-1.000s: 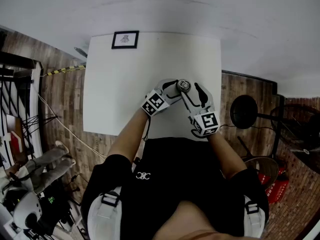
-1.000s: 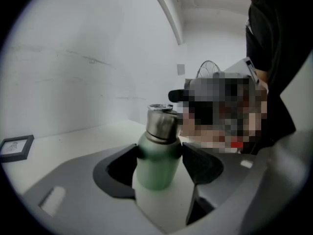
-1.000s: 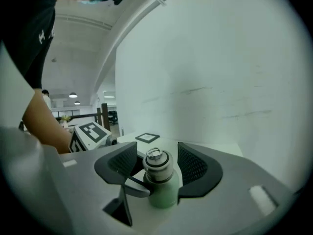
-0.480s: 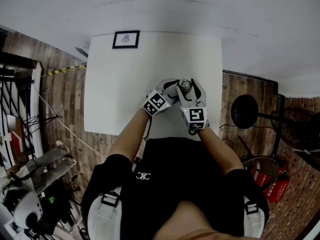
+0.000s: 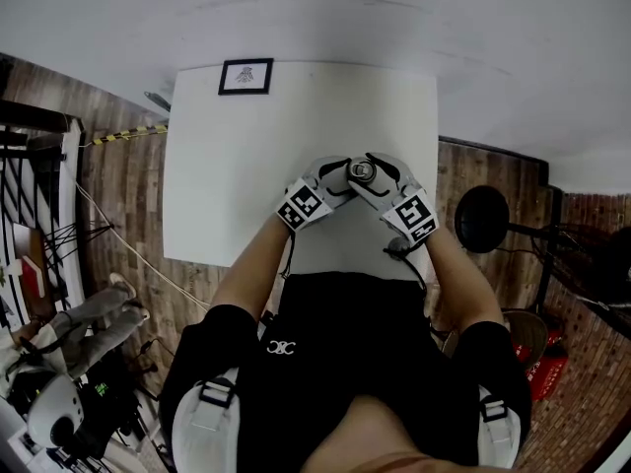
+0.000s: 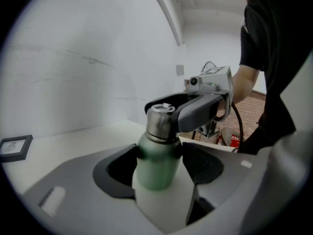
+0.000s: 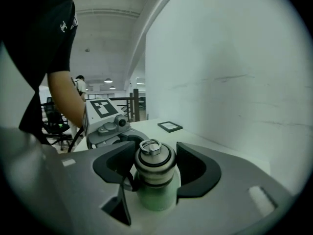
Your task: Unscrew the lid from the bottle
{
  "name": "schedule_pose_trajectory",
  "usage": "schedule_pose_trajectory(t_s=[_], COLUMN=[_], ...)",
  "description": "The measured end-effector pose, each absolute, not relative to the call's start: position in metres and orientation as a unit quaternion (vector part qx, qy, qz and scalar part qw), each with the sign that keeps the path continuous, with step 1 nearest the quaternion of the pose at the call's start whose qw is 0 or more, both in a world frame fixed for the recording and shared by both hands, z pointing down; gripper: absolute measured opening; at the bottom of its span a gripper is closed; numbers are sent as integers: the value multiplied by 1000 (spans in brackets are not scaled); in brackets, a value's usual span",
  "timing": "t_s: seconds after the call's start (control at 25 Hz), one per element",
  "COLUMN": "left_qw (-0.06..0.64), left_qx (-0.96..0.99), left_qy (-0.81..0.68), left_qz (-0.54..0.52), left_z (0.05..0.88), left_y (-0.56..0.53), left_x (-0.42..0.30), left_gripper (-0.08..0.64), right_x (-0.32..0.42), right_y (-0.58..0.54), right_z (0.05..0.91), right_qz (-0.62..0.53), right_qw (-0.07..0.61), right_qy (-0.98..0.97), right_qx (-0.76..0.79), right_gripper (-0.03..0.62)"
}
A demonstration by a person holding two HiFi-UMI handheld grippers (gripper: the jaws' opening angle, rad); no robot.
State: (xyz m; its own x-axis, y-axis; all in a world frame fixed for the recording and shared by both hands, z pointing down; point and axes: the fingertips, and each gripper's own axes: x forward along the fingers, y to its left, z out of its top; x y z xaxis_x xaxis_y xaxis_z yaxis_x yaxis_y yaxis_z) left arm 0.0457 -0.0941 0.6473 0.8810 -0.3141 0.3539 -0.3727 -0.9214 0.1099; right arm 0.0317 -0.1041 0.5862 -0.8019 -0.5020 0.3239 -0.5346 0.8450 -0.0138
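A green bottle (image 6: 156,168) with a steel lid (image 7: 154,161) stands upright on the white table (image 5: 227,166). My left gripper (image 6: 159,155) is shut on the bottle's green body, a dark pad on each side. In the head view the lid (image 5: 362,171) shows between both grippers. My right gripper (image 7: 154,169) reaches around the lid from the right. Its jaws are opening, the lid stands between them, and a gap shows beside the pads. One right finger (image 6: 198,112) crosses in front of the lid in the left gripper view.
A small black picture frame (image 5: 246,77) lies at the table's far left corner, also in the right gripper view (image 7: 170,126). A white wall rises just behind the table. A round black stool (image 5: 480,220) and wooden floor lie to the right.
The right gripper's handle has swung about the lid, first toward my body's middle, then out to the right. The left gripper and the bottle have stayed put.
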Motion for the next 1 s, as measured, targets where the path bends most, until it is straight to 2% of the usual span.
schedule_pose_trajectory(t_s=[0.2,0.4,0.6,0.84,1.0], left_qw=[85,85,88,91,100], left_qx=[966,967,966,964,960], left_qy=[-174,-172,-174,-176,-189], left_qz=[169,169,172,179,179], left_z=[646,646,647,649,648], left_y=[-92,-92,-93,-94,-93], left_x=[46,45,44,43,43], left_gripper=[342,342,342,344,345], right_x=[30,26,26,44,70], right_y=[-98,-97,-101,-113,-113], right_z=[585,586,585,533,513], right_qz=[54,51,63,79,66], right_qw=[179,194,173,77,72], right_qy=[-973,-975,-974,-964,-937], right_qx=[137,97,129,243,337], right_gripper=[258,258,259,258,258])
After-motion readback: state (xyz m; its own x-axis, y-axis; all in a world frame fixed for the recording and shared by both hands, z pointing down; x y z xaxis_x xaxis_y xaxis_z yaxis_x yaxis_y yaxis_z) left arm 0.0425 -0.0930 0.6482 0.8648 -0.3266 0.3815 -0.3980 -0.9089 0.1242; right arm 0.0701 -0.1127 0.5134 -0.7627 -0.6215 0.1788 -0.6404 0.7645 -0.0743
